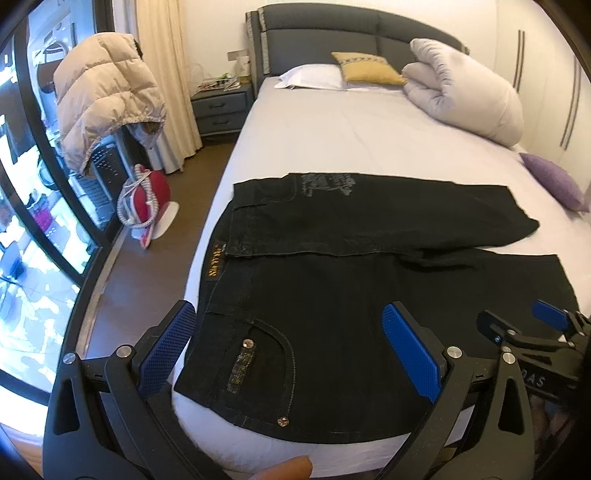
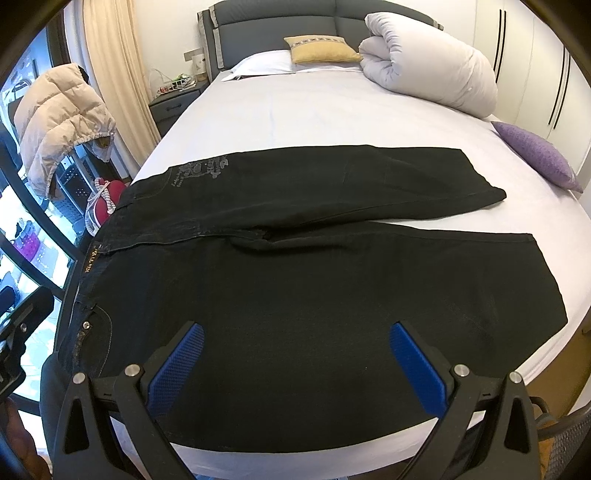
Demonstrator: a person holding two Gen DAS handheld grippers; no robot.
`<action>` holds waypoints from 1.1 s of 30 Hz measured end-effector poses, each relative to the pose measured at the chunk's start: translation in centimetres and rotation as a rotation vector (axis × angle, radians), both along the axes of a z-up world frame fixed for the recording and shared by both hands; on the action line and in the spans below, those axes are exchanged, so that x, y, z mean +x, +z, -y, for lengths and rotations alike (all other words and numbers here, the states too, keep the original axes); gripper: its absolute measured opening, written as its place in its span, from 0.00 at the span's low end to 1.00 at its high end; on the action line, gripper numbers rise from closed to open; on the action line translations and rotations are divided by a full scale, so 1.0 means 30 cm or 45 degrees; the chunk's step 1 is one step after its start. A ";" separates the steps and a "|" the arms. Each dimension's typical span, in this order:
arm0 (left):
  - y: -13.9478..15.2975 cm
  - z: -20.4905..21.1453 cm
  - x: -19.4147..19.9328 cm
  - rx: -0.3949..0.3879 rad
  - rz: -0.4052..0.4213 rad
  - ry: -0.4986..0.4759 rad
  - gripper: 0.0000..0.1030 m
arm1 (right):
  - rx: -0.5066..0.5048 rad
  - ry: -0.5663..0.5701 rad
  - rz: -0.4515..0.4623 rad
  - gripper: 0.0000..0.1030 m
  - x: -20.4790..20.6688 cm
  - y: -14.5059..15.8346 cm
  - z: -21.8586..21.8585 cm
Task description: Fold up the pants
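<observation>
A bedroom is filling both views, with a wide bed under a pale lilac sheet (image 2: 332,118) taking up most of it and a grey padded headboard (image 2: 273,22) at its far end. Across the bed's near end, well away from that headboard, the black denim pants (image 2: 314,280) are lying flat, waistband hanging toward the bed's left edge, two legs running to the right and splaying slightly apart at the hems. A rolled white duvet (image 2: 428,62) and a mustard cushion (image 2: 321,50) are sitting up by the headboard; a purple cushion (image 2: 535,158) is resting at the bed's right edge, near the farther leg's hem.

The left claw (image 1: 288,343) is hovering released over the waistband corner and its stitched pocket, blue pads spread wide and gripping nothing. The right claw (image 2: 295,363) is hanging likewise released above the nearer leg's thigh, apart from the cloth as far as can be judged.

The denim looks fairly heavy and thick, limp rather than stiff (it will probably drape and drag instead of flipping cleanly), and not slippery against the sheet. Seams and the waistband appear to be the firmest places to pinch: probably the near waistband corner for the left claw and the nearer leg's outer edge toward the hem for the right, so one leg can be carried over onto the other.
</observation>
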State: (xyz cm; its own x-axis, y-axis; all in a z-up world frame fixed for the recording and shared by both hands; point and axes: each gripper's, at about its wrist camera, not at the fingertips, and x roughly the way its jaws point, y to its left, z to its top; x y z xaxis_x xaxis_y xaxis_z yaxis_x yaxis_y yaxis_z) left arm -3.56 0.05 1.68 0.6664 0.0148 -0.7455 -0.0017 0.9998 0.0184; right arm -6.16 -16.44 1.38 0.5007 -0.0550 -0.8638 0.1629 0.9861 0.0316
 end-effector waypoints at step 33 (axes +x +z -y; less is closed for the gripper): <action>-0.246 -0.079 1.216 0.306 -0.390 -0.674 0.78 | 0.026 0.472 0.168 0.86 0.575 -0.030 0.238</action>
State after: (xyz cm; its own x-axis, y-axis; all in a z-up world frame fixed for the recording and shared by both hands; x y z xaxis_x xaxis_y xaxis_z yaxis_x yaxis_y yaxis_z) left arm 32.92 2.42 -5.69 0.3877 -0.0672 -0.9193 0.5299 0.8323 0.1627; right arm 11.09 -23.58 0.48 0.5901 0.1669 -0.7899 -0.2110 0.9763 0.0487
